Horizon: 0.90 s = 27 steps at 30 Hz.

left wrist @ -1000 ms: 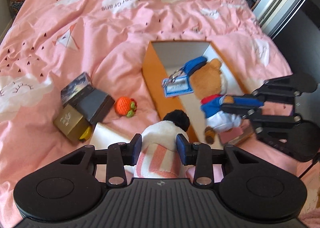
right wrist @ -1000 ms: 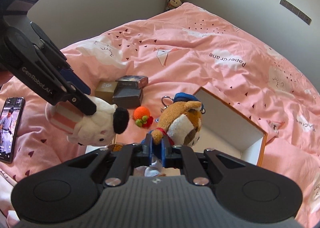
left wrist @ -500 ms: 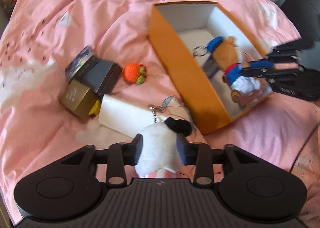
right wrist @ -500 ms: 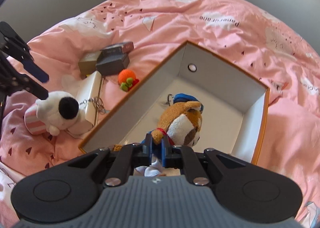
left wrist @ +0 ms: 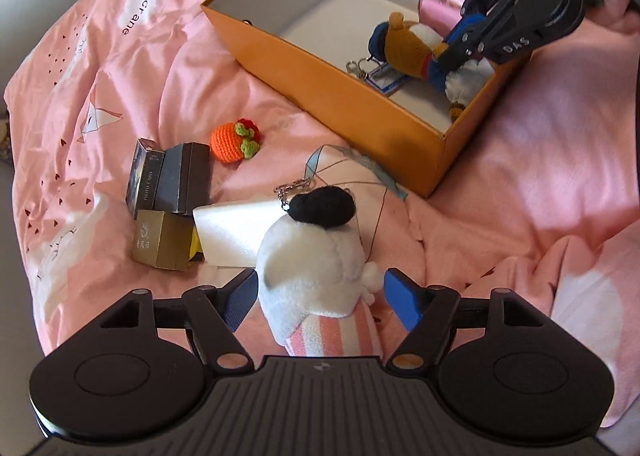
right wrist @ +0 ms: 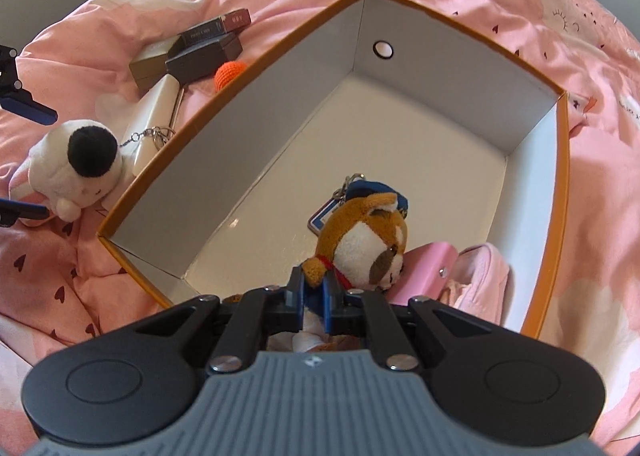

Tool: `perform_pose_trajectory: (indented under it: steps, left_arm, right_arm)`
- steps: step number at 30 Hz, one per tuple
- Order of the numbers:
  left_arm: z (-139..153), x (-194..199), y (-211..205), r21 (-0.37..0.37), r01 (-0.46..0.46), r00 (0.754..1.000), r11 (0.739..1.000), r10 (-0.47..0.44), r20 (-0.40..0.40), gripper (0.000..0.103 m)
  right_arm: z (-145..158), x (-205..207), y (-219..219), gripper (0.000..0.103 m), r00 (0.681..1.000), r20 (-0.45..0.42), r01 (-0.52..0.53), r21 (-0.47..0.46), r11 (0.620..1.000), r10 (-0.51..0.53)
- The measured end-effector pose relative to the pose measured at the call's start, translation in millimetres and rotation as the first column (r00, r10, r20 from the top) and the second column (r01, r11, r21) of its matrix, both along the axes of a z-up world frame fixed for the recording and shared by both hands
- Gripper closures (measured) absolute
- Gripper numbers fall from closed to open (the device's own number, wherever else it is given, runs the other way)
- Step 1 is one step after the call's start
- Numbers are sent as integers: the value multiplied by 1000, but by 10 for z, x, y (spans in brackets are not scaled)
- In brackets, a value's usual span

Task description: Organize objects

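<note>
A white plush with a black nose and pink-striped body [left wrist: 312, 260] lies on the pink duvet beside the orange box [left wrist: 340, 96]. My left gripper [left wrist: 320, 288] straddles it; its jaws are opening, and the blue pads stand clear of the plush. The right wrist view shows the same plush [right wrist: 76, 172] left of the box [right wrist: 280, 88]. My right gripper [right wrist: 314, 296] is shut on a brown plush keychain in blue clothes [right wrist: 368, 244], low inside the box. In the left wrist view this gripper [left wrist: 444, 64] holds the brown plush [left wrist: 404, 48] at the box's far end.
An orange crochet ball [left wrist: 232, 142], dark small boxes [left wrist: 176, 176], a gold box [left wrist: 160, 240] and a white box [left wrist: 232, 232] lie left of the orange box. A pink wallet [right wrist: 428, 268] lies inside the box by the brown plush. Rumpled duvet is all around.
My left gripper came down to the bed beside the box with the white plush and its jaws spread apart. My right gripper sank into the box with the brown plush.
</note>
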<state>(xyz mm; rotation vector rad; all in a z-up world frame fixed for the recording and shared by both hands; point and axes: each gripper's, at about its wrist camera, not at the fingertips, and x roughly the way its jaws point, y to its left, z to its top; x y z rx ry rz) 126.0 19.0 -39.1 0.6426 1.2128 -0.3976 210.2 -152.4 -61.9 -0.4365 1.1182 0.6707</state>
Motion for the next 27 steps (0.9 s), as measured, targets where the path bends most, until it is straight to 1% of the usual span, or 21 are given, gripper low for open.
perform_pose_trajectory:
  steps: [3, 6, 8, 10, 12, 15, 17, 19, 21, 24, 27]
  left_arm:
    - [-84, 17, -57, 37, 3, 1000, 999, -2, -18, 18]
    - [-183, 6, -134, 109, 20, 1000, 994, -19, -10, 17]
    - [-237, 1, -159, 150, 29, 1000, 988, -29, -4, 17]
    - [-272, 0, -165, 180, 44, 999, 983, -44, -3, 22]
    - [-254, 28, -129, 169, 22, 1000, 985, -20, -14, 30]
    - [-129, 84, -56, 109, -30, 999, 994, 31, -16, 34]
    - [19, 152, -1, 26, -90, 996, 996, 91, -22, 35]
    - [212, 219, 41, -76, -154, 988, 985, 153, -18, 35]
    - [425, 281, 56, -178, -202, 979, 963, 203, -13, 35]
    - [709, 380, 21, -329, -248, 967, 911, 255, -22, 35]
    - [870, 502, -84, -423, -277, 958, 863, 284, -47, 35]
  right_arm:
    - [-67, 58, -13, 94, 999, -42, 20, 8, 1000, -20]
    - [-143, 131, -45, 94, 994, -98, 49, 27, 998, -47]
    - [-180, 155, -59, 94, 992, -114, 58, 36, 998, -54]
    - [-189, 163, -50, 94, 992, -113, 54, 39, 998, -50]
    - [-188, 164, -48, 94, 993, -110, 53, 39, 998, -48]
    - [-185, 175, -78, 94, 992, -114, 59, 55, 997, -53]
    - [-184, 181, -106, 94, 991, -121, 68, 70, 995, -59]
    - [-185, 182, -123, 94, 990, -125, 76, 84, 994, -65]
    - [-183, 181, -147, 94, 989, -128, 81, 96, 992, -68]
    - [-183, 180, -177, 94, 988, -133, 87, 113, 990, -72]
    - [-190, 184, -206, 94, 988, -138, 92, 129, 987, -74]
